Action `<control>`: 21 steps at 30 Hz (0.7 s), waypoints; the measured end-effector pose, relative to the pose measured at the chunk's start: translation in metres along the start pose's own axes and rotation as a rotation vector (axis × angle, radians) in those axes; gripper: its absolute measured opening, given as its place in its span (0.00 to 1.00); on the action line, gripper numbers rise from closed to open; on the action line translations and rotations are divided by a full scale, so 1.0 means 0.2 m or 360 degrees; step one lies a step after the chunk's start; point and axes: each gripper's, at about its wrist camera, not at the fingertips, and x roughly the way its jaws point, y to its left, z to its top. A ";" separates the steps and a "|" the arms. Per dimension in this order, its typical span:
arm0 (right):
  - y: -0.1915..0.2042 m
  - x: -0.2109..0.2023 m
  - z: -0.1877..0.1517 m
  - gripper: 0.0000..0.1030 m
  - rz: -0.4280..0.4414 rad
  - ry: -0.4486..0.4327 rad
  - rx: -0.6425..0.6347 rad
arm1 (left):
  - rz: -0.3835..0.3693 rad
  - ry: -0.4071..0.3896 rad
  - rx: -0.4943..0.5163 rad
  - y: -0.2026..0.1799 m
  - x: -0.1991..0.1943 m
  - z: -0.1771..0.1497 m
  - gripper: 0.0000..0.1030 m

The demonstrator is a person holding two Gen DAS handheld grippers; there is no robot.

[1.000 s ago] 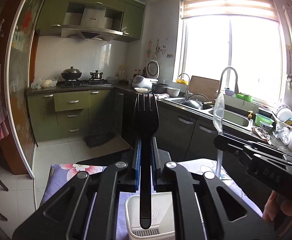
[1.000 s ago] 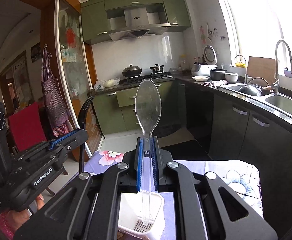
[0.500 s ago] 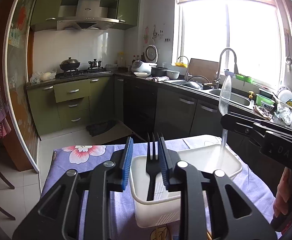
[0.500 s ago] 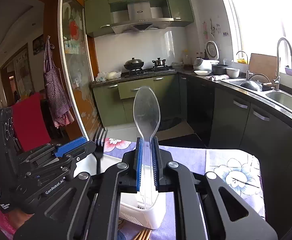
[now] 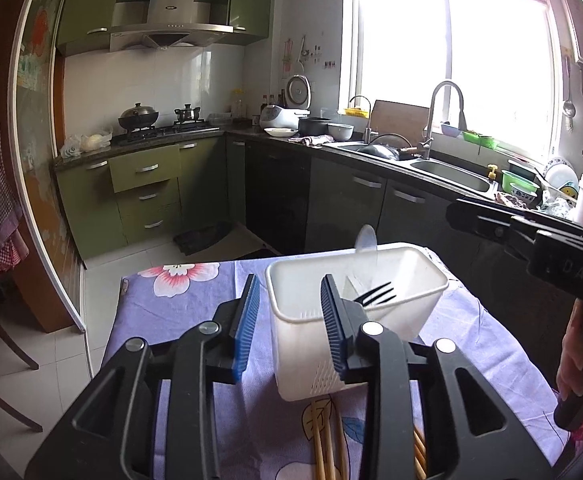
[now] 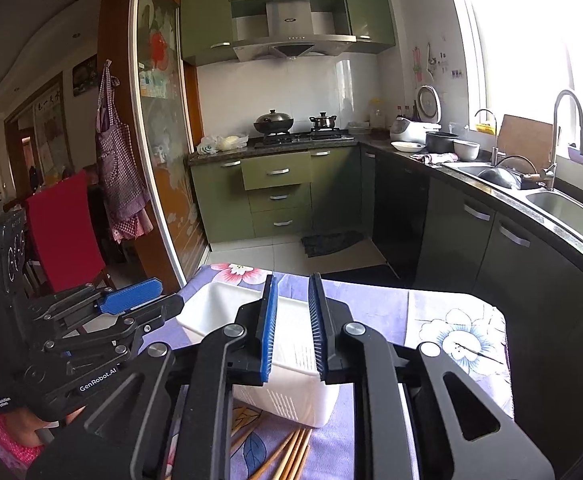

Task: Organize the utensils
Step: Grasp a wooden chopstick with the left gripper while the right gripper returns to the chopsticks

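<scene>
A white plastic utensil basket (image 5: 311, 344) stands on the purple flowered tablecloth; it also shows in the right wrist view (image 6: 291, 364). A black plastic fork (image 5: 375, 294) leans inside it, tines up, and a clear plastic spoon (image 5: 365, 238) sticks up at its far side. My left gripper (image 5: 289, 312) is open and empty, just above the basket's near left corner. My right gripper (image 6: 291, 312) is open and empty above the basket. Several wooden chopsticks (image 5: 325, 444) lie on the cloth in front of the basket, also seen in the right wrist view (image 6: 291, 452).
The tablecloth (image 5: 187, 304) covers a small table with floor to the left and beyond. A red chair (image 6: 65, 224) stands left of the table. Dark kitchen cabinets and a sink (image 5: 447, 168) run along the right side.
Both grippers opened: the fork and the clear spoon dropped into the basket. Both grippers then pulled back and tilted down toward the table.
</scene>
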 end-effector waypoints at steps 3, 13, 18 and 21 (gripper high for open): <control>0.03 -0.07 -0.05 0.16 -0.0012 0.0081 -0.0029 | 0.0027 0.0078 -0.0004 0.03 -0.04 -0.06 0.30; -0.04 0.22 -0.54 0.16 -0.0058 0.0920 0.0006 | 0.0046 0.0613 0.0016 -0.02 0.07 -0.36 0.30; -0.09 0.32 -0.68 0.16 -0.0027 0.1062 0.0104 | 0.0061 0.0833 0.0057 -0.04 0.16 -0.49 0.30; -0.10 0.31 -0.69 0.16 -0.0013 0.1075 0.0123 | 0.0057 0.0926 0.0066 -0.05 0.23 -0.52 0.30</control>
